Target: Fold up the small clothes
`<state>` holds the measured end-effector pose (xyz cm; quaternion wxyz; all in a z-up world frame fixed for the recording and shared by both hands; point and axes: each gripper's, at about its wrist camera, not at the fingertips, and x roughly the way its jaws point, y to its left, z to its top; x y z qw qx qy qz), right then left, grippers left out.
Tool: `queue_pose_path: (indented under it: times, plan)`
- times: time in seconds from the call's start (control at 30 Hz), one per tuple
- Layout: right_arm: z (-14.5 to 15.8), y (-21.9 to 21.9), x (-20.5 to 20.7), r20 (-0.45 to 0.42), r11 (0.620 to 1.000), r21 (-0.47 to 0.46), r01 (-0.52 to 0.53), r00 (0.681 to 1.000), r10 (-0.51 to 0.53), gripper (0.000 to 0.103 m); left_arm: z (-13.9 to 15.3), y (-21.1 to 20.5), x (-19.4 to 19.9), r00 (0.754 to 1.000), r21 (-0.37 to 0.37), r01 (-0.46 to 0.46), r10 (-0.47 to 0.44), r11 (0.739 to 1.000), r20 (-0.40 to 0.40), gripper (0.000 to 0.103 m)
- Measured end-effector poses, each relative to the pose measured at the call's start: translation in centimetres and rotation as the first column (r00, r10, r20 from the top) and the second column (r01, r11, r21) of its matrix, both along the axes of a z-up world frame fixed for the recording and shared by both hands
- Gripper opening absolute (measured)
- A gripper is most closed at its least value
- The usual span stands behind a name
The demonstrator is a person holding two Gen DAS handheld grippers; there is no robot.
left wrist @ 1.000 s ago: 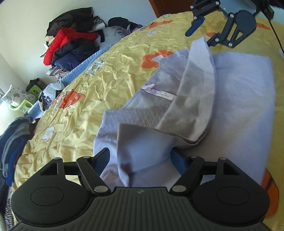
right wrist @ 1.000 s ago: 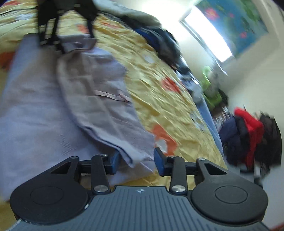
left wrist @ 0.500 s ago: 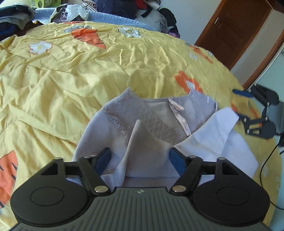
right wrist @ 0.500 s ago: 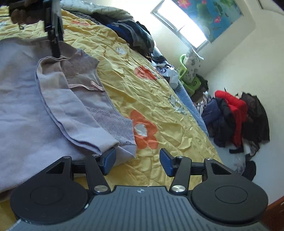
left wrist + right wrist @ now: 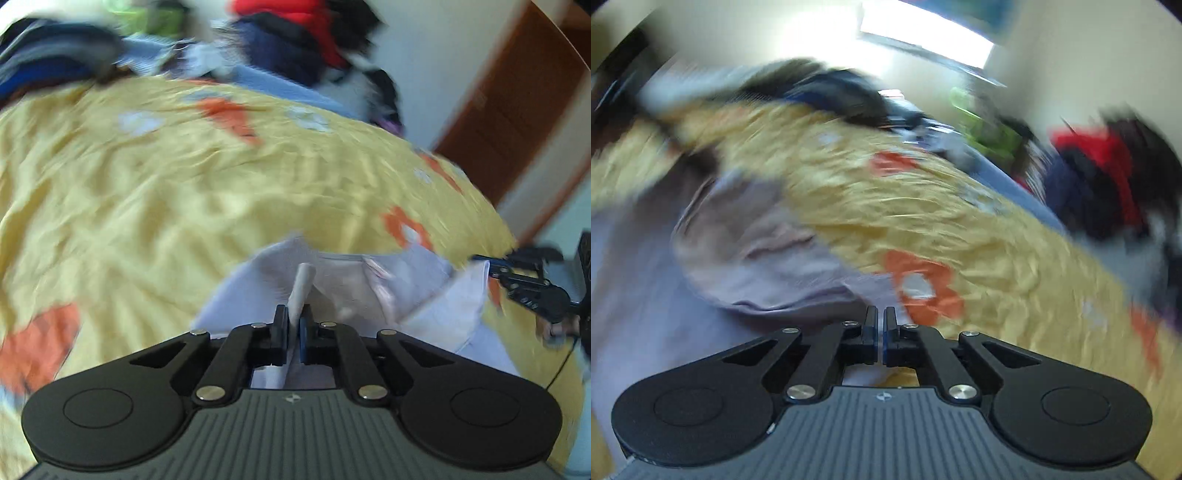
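Observation:
A pale lavender garment (image 5: 369, 280) lies partly folded on the yellow flowered bedspread (image 5: 184, 192). My left gripper (image 5: 293, 312) is closing its jaws on a raised fold of that garment, and the pads pinch the cloth. In the right wrist view the garment (image 5: 738, 240) spreads to the left. There my right gripper (image 5: 881, 314) is closing to a narrow slit at the garment's near corner. In the left wrist view the right gripper (image 5: 491, 260) sits at the garment's lifted right corner. Both views are blurred.
Piles of dark, red and blue clothes (image 5: 303, 40) line the far edge of the bed, seen also as clothes (image 5: 1108, 173) at the right. A brown door (image 5: 517, 110) stands at the right. A bright window (image 5: 923, 33) is behind the bed.
Both grippers have gone from open to shut at the garment, the left on a raised fold. Both views have rolled and shifted, and are now blurred.

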<state>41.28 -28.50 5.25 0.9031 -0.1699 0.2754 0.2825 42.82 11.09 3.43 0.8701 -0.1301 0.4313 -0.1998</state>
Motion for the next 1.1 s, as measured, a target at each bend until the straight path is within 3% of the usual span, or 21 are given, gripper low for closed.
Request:
queue_pose_path:
  times: [0.03,0.07,0.13,0.2,0.23,0.3,0.33,0.37,0.4,0.47,0.53,0.6,0.73,0.87,1.0,1.03,1.07,1.1]
  plan:
    - [-0.2,-1.0,1.1,-0.064,0.997,0.055,0.052,0.997,-0.049,0.003,-0.9,0.4,0.3,0.999,0.008,-0.022,0.023,1.0,-0.044,0.006]
    - [-0.9,-1.3,1.8,-0.108,0.997,0.045,0.068,0.992,-0.063,0.003,-1.5,0.4,0.3,0.997,0.036,-0.04,0.042,0.999,-0.061,0.006]
    - [-2.2,-1.1,1.9,-0.119,0.997,-0.028,0.074,0.99,-0.077,0.003,-1.5,0.3,0.1,0.999,0.046,-0.033,0.035,0.998,-0.042,0.006]
    - [-2.1,-1.4,1.3,-0.108,0.997,0.012,0.08,0.991,-0.078,0.006,-1.0,0.3,0.1,0.999,0.028,-0.036,0.036,0.999,-0.018,0.006]
    - [-1.9,-1.5,0.9,-0.091,0.997,0.039,0.07,0.994,-0.066,0.019,-0.9,0.3,0.3,0.999,0.022,-0.034,0.034,0.999,-0.021,0.006]
    - [-1.5,-1.8,0.4,-0.091,0.995,0.092,0.045,0.995,-0.036,0.029,-0.8,0.2,0.6,0.999,0.035,-0.034,0.035,0.999,-0.023,0.006]
    - [-1.3,-2.1,0.6,-0.125,0.99,0.132,0.038,0.992,-0.021,0.051,-0.7,0.0,0.7,0.999,0.035,-0.024,0.025,0.999,-0.021,0.006]
    - [-1.1,-2.4,0.9,-0.159,0.983,0.175,0.048,0.987,-0.02,0.063,-0.7,-0.1,0.7,1.0,0.031,-0.014,0.015,0.999,-0.025,0.006]
    - [-0.9,-2.7,1.3,-0.185,0.973,0.221,0.07,0.982,-0.029,0.064,-0.7,-0.1,0.6,0.999,0.03,-0.018,0.019,0.999,-0.027,0.006]
    - [-0.8,-3.7,2.5,-0.265,0.942,0.31,0.132,0.963,-0.048,0.061,-0.9,0.0,0.6,0.999,0.01,-0.025,0.025,1.0,-0.034,0.006]
    - [-1.1,-4.9,4.1,-0.367,0.88,0.421,0.217,0.929,-0.054,0.046,-1.2,-0.2,0.7,0.998,0.03,-0.047,0.048,0.998,-0.044,0.006]
    - [-1.4,-5.2,5.1,-0.412,0.855,0.453,0.252,0.91,-0.05,0.044,-1.5,-0.4,0.8,0.997,0.04,-0.052,0.054,0.998,-0.053,0.006]
    - [-2.8,-4.1,6.1,-0.429,0.886,0.408,0.22,0.903,-0.027,0.044,-1.5,-0.6,0.7,0.997,0.049,-0.049,0.051,0.998,-0.05,0.006]
    - [-3.2,-3.1,6.8,-0.426,0.88,0.433,0.192,0.905,0.012,0.044,-1.6,-0.2,1.1,0.996,0.035,-0.076,0.077,0.997,-0.051,0.006]
    - [-4.2,-1.9,8.5,-0.484,0.884,0.427,0.193,0.874,0.043,0.043,-1.7,-0.6,1.0,0.997,0.054,-0.07,0.072,0.996,-0.04,0.006]
    - [-4.6,-1.6,8.7,-0.504,0.889,0.414,0.193,0.863,0.048,0.036,-1.7,-0.7,1.0,0.997,0.059,-0.069,0.071,0.996,-0.039,0.006]
    - [-4.7,-1.6,8.8,-0.505,0.89,0.41,0.199,0.862,0.04,0.018,-1.6,-0.6,1.0,0.997,0.058,-0.07,0.073,0.996,-0.035,0.006]
    - [-4.7,-1.7,8.9,-0.512,0.886,0.412,0.213,0.858,0.032,0.007,-1.5,-0.6,0.9,0.997,0.057,-0.073,0.075,0.996,-0.027,0.006]
